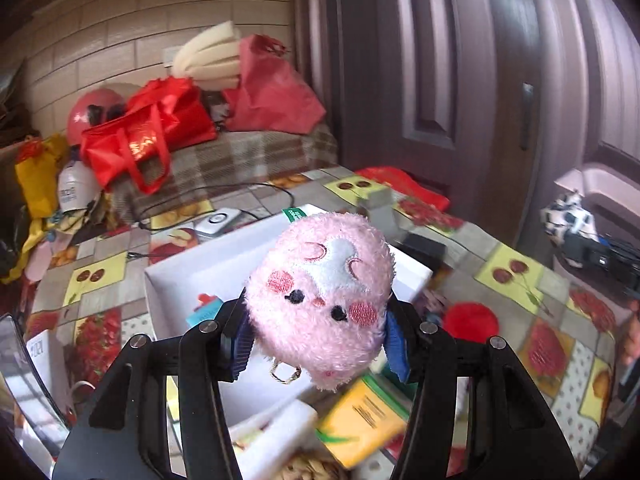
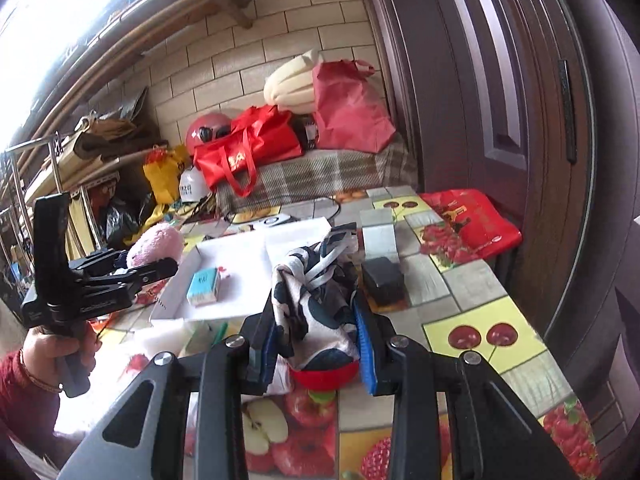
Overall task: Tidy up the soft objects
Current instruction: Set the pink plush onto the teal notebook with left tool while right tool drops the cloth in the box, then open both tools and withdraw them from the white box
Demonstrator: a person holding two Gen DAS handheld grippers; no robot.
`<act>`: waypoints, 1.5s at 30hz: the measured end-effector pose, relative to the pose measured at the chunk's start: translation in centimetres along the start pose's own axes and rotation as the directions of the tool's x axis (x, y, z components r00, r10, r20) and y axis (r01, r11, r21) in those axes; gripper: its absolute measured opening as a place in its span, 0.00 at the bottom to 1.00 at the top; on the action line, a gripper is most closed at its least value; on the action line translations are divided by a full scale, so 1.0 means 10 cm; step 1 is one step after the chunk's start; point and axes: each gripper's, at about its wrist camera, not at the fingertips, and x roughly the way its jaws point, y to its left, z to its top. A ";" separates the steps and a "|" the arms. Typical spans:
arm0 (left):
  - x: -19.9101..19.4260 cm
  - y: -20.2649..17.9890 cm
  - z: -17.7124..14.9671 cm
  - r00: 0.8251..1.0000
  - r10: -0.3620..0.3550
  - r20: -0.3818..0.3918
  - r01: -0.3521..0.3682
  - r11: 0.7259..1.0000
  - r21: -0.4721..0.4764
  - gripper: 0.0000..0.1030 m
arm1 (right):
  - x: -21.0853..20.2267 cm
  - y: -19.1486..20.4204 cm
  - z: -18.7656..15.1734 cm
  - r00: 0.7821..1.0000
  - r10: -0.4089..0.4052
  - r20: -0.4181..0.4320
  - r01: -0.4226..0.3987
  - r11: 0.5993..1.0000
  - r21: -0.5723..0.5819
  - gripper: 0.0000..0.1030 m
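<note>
Left gripper: both blue pads pinch a pink plush toy, one pad on each flank; toy is lifted clear of the table, face toward the camera, small metal clasp hanging under it. Directly beyond and below the fingers sits an open white box holding a small teal carton. Under the fingers: a yellow packet and a white foam piece. Outside the right finger, on the fruit-print tablecloth, lies a red round object.

Right gripper: pads press on a black-and-white patterned cloth, bunched between them and rising ahead of the fingertips. It blocks much of the view forward. The same red round object shows just below the fingers, partly covered by cloth. Beyond the right finger: a black block and a grey box. Far off the left finger, the other gripper with the plush hovers beside the box edge.
</note>
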 end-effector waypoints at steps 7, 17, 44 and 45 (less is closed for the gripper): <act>0.39 0.41 0.14 0.997 0.078 0.004 -0.077 0.990 -0.120 0.52 | 0.42 0.06 0.35 0.999 -0.045 -0.006 0.045 0.999 0.019 0.32; 0.72 0.80 -0.02 0.990 0.109 -0.090 -0.124 0.973 -0.194 0.52 | 1.43 0.27 0.38 0.974 -0.134 -0.181 0.131 0.991 -0.027 0.32; 0.74 0.96 -0.09 0.980 0.188 -0.059 -0.197 0.958 -0.208 1.00 | 2.25 0.58 0.12 0.936 -0.146 -0.320 0.129 0.989 -0.072 1.00; 0.72 0.96 -0.08 0.979 0.200 -0.050 -0.206 0.957 -0.202 1.00 | 2.23 0.59 0.13 0.938 -0.152 -0.312 0.134 0.988 -0.078 1.00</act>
